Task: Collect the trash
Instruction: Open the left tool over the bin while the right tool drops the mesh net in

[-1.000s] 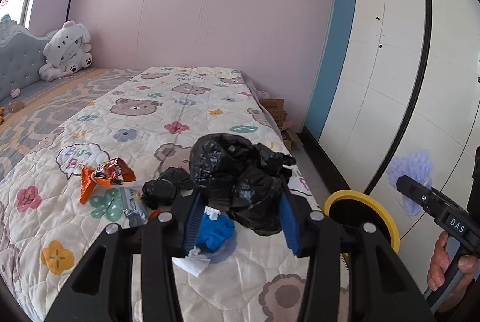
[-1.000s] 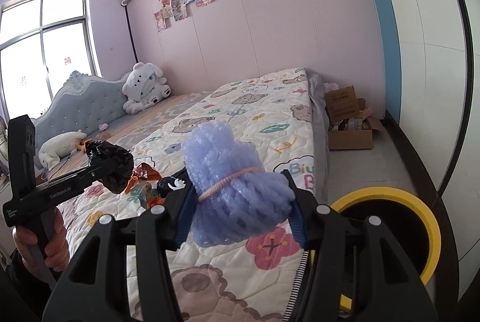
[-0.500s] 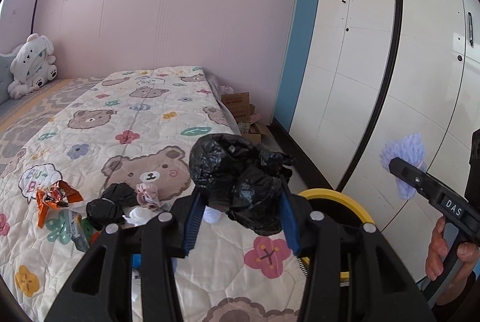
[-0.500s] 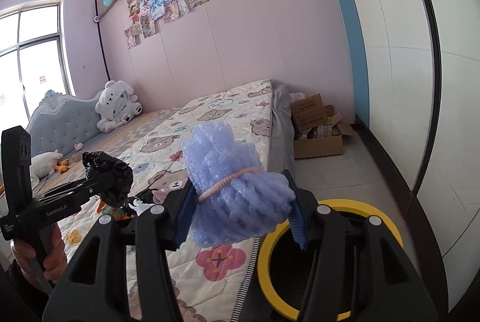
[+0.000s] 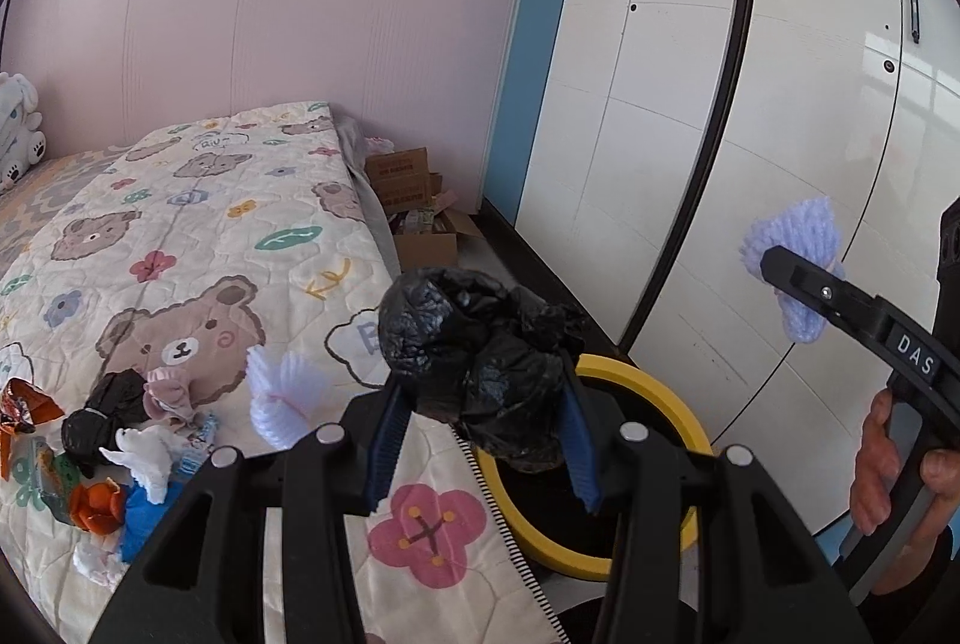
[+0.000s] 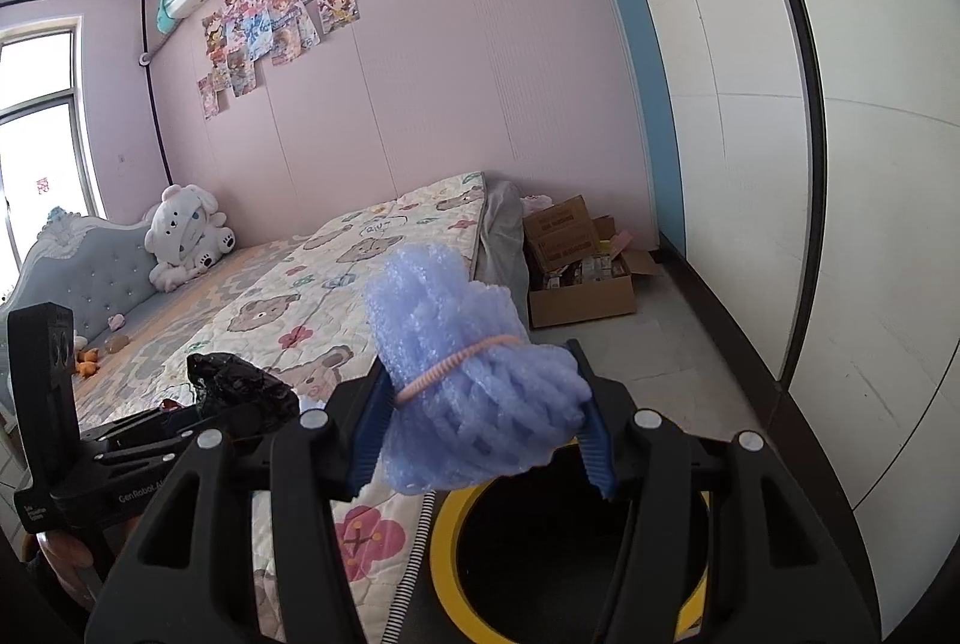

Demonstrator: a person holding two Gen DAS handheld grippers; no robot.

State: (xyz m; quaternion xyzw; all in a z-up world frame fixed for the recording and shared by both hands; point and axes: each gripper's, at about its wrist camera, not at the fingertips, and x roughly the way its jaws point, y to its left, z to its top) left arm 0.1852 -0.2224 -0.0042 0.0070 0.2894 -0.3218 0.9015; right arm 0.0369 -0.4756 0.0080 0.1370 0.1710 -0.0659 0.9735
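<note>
Two loads: one piece of trash is being carried in each gripper toward the bin.
Left gripper [image 5: 480, 434]: it is being held closed on a crumpled black bag [image 5: 480, 344], pinched between the blue pads and hanging just above the near-left rim of the bin.
Right gripper [image 6: 483, 434]: it is being held closed on a blue foam bundle [image 6: 462, 374] tied with a pink rubber band, poised over the far-left rim of the bin.
Bin [image 5: 660, 386]: a yellow-rimmed bin with a black inside is being kept on the floor, just beside the right edge of the bed [image 5: 180, 224].
Progress: nothing can be seen inside the bin; both loads are judged lifted but not yet dropped.
Left to do: a pile of scraps [image 5: 114, 440] is being left on the bed at the near left, including a second black lump, white foam netting [image 5: 288, 392], an orange wrapper and a blue piece.
Change: compared with a second ago, both grippers are being swung right, away from the pile; the bin is now being shown much nearer under both loads.
</note>
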